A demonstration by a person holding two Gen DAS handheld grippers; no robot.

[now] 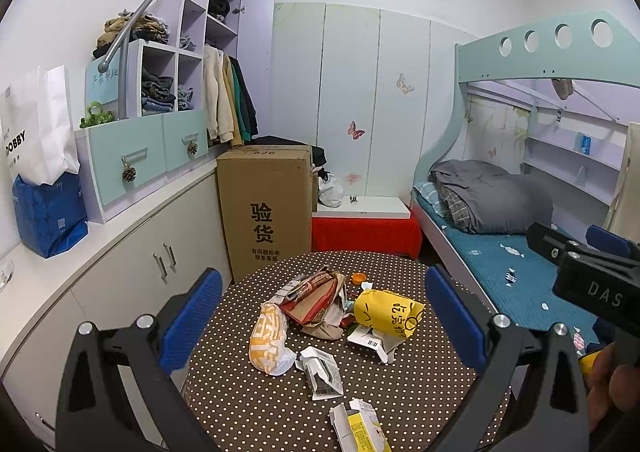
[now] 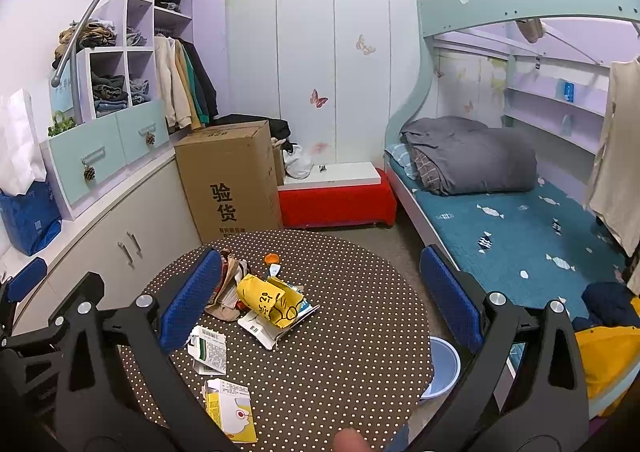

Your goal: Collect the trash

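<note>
A round table with a brown polka-dot cloth point(image 1: 400, 404) point(image 2: 352, 332) holds a heap of trash. There is a yellow crumpled bag point(image 1: 388, 312) point(image 2: 268, 302), a red and brown wrapper point(image 1: 316, 298), an orange-printed plastic bag point(image 1: 268, 340), a white torn carton point(image 1: 322, 372) point(image 2: 210, 350), a yellow and white box point(image 1: 360, 430) point(image 2: 230, 410) and an orange cap point(image 1: 359, 278) point(image 2: 272, 258). My left gripper point(image 1: 320, 316) is open above the heap. My right gripper point(image 2: 320, 300) is open above the table, empty; it also shows in the left wrist view point(image 1: 592, 264).
A tall cardboard box point(image 1: 266, 208) point(image 2: 230, 176) stands behind the table beside white cabinets point(image 1: 132, 264). A red bench point(image 2: 336, 200) is at the back. A bunk bed with a blue cover point(image 2: 520, 244) is on the right. A blue basin point(image 2: 442, 368) sits on the floor by the table.
</note>
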